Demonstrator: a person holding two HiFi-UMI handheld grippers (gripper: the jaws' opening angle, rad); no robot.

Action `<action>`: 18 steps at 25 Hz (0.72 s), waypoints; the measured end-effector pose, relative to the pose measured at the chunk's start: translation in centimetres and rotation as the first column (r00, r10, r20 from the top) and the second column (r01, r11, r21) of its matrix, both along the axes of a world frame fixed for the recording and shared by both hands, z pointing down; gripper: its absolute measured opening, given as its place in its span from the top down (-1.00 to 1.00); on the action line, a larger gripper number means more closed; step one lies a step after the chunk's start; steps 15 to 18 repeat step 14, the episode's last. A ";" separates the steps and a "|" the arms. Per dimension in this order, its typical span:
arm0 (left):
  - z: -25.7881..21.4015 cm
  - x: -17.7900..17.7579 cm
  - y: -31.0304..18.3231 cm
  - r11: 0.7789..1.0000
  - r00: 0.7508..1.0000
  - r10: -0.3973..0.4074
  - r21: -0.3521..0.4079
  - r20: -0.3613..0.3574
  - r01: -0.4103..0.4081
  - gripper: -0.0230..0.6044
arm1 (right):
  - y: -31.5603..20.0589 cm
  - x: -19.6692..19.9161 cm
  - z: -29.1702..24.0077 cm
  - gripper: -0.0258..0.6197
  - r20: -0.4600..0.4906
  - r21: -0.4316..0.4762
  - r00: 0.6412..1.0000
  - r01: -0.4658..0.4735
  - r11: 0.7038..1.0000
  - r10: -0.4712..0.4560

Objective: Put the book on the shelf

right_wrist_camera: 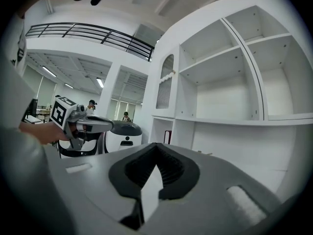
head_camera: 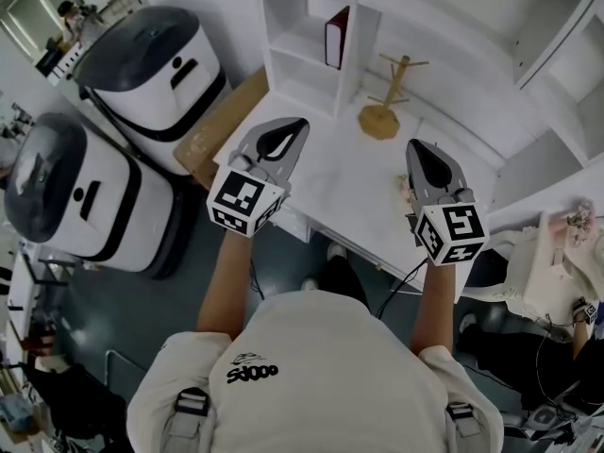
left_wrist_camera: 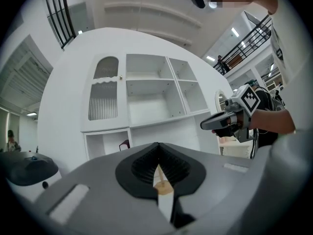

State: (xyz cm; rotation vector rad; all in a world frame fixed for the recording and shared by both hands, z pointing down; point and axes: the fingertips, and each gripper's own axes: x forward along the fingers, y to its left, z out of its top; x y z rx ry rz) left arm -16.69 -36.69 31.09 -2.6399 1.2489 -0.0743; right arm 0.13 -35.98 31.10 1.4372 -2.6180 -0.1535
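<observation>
Both your left hand-held gripper point(head_camera: 294, 128) and your right hand-held gripper point(head_camera: 417, 149) are fully closed on nothing, hovering apart over the white surface point(head_camera: 349, 173), likely because the dark red book point(head_camera: 337, 36) already stands upright in a compartment of the shelf point(head_camera: 300, 50) beyond them.

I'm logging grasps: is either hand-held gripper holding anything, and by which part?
Nothing is held. The left hand-held gripper and the right hand-held gripper are both shut on nothing; the book stands in the shelf.
</observation>
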 end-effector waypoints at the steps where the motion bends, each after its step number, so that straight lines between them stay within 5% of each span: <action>1: 0.1 -0.1 0.1 1.000 1.000 -0.003 -0.002 -0.001 0.003 0.87 | 0.1 -0.1 0.1 0.92 -0.001 -0.002 1.000 0.005 1.000 -0.005; 18: 1.4 -0.1 0.2 1.000 1.000 -0.001 -0.030 0.006 0.001 0.87 | 0.1 -0.9 0.9 0.92 0.003 -0.021 0.999 0.036 0.999 -0.036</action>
